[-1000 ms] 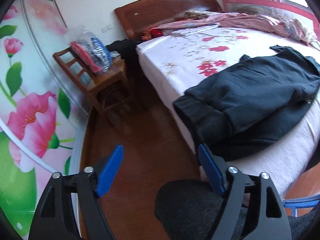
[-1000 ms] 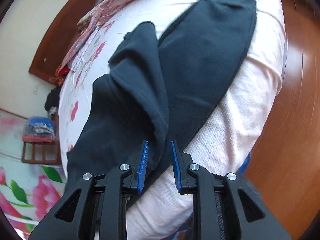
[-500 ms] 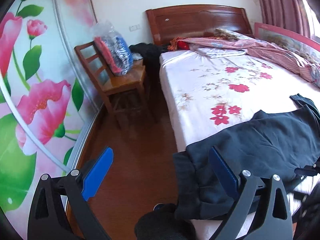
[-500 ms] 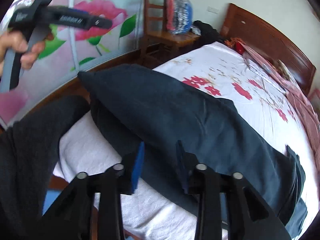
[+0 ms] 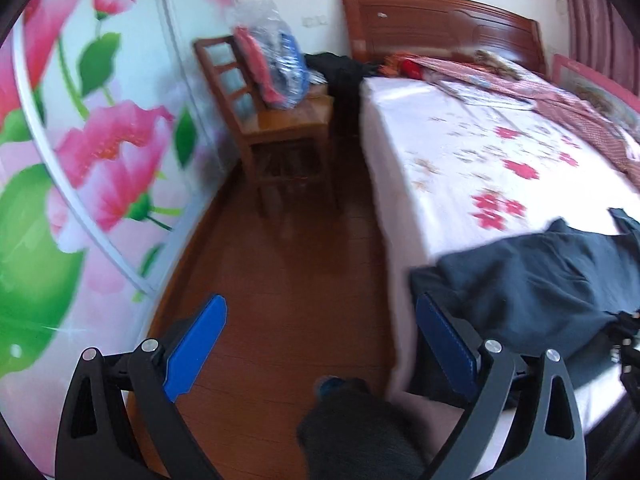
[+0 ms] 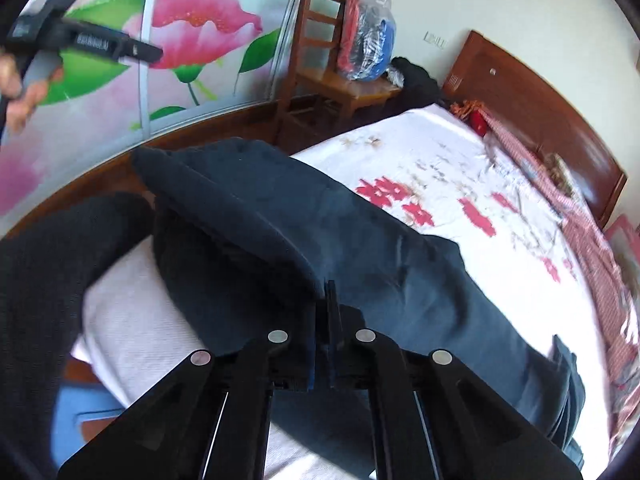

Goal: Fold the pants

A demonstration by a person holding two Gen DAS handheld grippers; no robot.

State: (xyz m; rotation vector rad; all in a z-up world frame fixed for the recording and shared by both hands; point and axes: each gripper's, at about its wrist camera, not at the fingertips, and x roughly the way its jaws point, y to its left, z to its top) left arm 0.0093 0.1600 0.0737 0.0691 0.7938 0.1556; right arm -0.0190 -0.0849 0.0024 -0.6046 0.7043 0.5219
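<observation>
On the near edge of a bed (image 6: 460, 152) dressed in a white sheet with red flowers, a pair of dark navy pants (image 6: 360, 240) lies along the mattress, one layer doubled over another, thick and fleecy-looking, with soft ridges where the cloth has bunched. At the left end the fabric reaches the corner of the mattress and droops slightly over it; at the far right a lighter band, perhaps the waistband, shows, though the blur makes that uncertain. The right gripper (image 6: 327, 308) has just closed its jaws, and the blue pads now meet at the near edge of the upper layer; whether they pinch a fold of cloth or merely touch cannot be told, since the black frame hides the contact. Judging by its place at mid-length, it is probably set there to seize that edge for the next fold. The left gripper (image 5: 320, 344) hangs wide open over the wooden floor (image 5: 280, 280) just left of the bed corner, holding nothing, apparently ready to take the hanging end of the pants (image 5: 540, 280). Beyond, a wooden chair (image 5: 280, 128) bears a clear plastic bag (image 5: 276, 64) of red and blue items beside the dark headboard (image 5: 440, 28), and sliding doors (image 5: 80, 160) painted with large pink blossoms fill the left.
</observation>
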